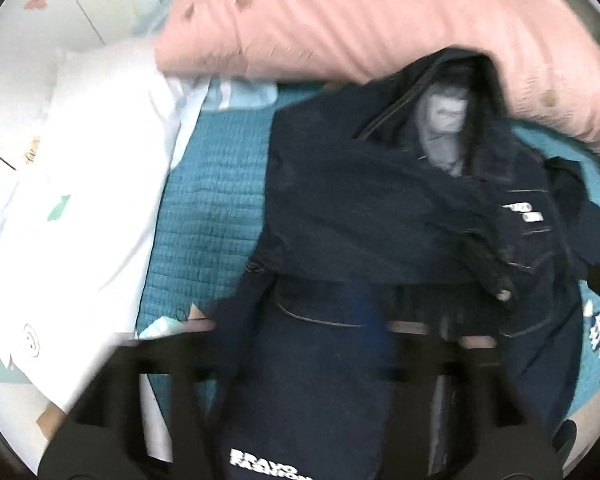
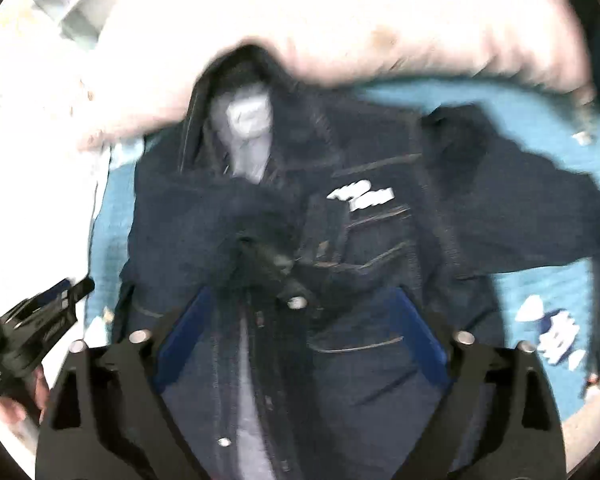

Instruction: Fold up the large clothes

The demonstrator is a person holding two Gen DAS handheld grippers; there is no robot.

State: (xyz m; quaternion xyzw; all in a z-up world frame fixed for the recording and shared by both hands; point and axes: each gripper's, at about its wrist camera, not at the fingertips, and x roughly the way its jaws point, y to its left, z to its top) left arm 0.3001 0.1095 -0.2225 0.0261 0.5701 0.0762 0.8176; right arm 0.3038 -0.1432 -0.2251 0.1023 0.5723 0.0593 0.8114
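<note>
A dark navy denim jacket (image 1: pixel 380 208) lies front up on a teal quilted bedspread (image 1: pixel 204 216), collar toward the pink pillow. Its left sleeve is folded across the chest. It also fills the right wrist view (image 2: pixel 340 240), with the other sleeve (image 2: pixel 520 208) spread out to the right. My left gripper (image 1: pixel 300 344) hangs over the jacket's lower hem with its fingers wide apart; blur hides the tips. My right gripper (image 2: pixel 300 320) is open over the button placket, blue pads (image 2: pixel 416 344) apart, nothing between them. The left gripper also shows at the left edge of the right wrist view (image 2: pixel 40 320).
A pink striped pillow (image 1: pixel 360 20) lies at the head of the bed, touching the collar. A white pillow (image 1: pixel 88 184) lies to the left of the jacket. White patterned prints (image 2: pixel 548 332) show on the bedspread at the right.
</note>
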